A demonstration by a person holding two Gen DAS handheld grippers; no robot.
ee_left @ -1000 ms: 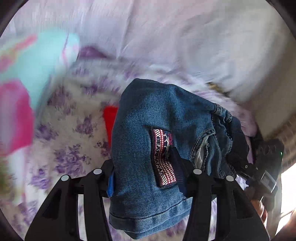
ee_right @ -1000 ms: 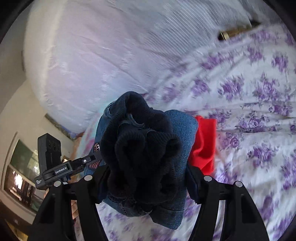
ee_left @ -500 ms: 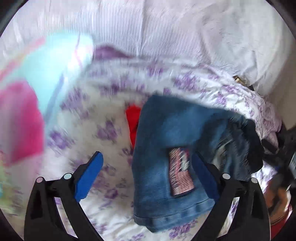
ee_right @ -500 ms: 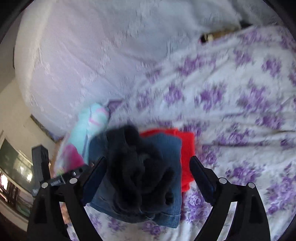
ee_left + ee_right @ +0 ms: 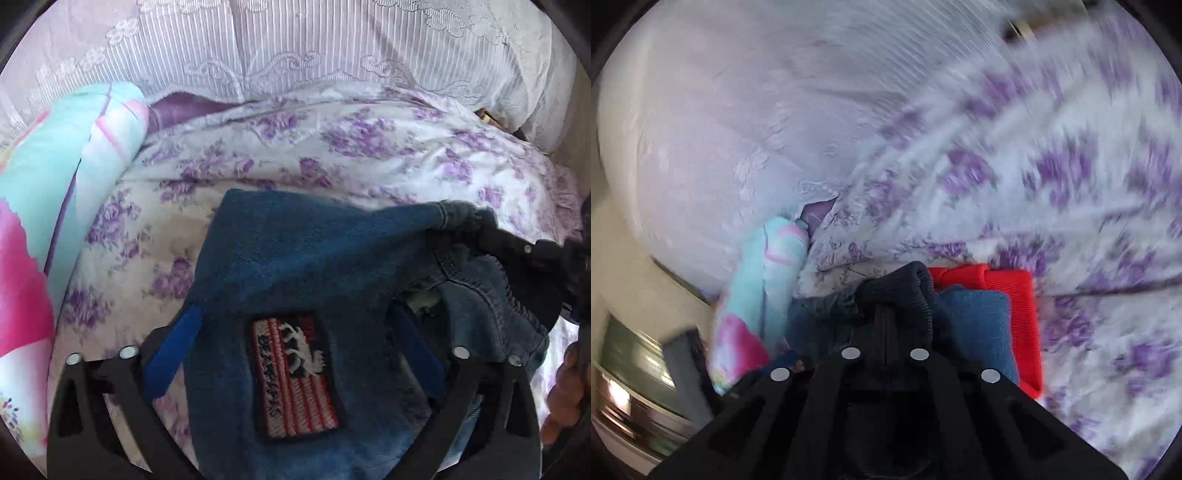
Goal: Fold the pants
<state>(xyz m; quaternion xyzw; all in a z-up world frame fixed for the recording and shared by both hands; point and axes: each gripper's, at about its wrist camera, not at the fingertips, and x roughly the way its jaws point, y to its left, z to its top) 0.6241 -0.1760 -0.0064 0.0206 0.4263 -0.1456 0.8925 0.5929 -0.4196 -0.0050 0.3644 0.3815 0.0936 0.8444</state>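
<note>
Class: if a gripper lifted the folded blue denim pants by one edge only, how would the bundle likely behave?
The folded blue denim pants would probably sag and unfold, since the loose layers sit stacked, not fastened. Thick denim with a sewn striped patch suggests some weight. The cloth looks coarse, so slipping from the left gripper seems unlikely.

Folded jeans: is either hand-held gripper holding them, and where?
Left hand-held gripper is open, straddling the jeans. Right hand-held gripper looks shut at their dark ribbed waistband.
</note>
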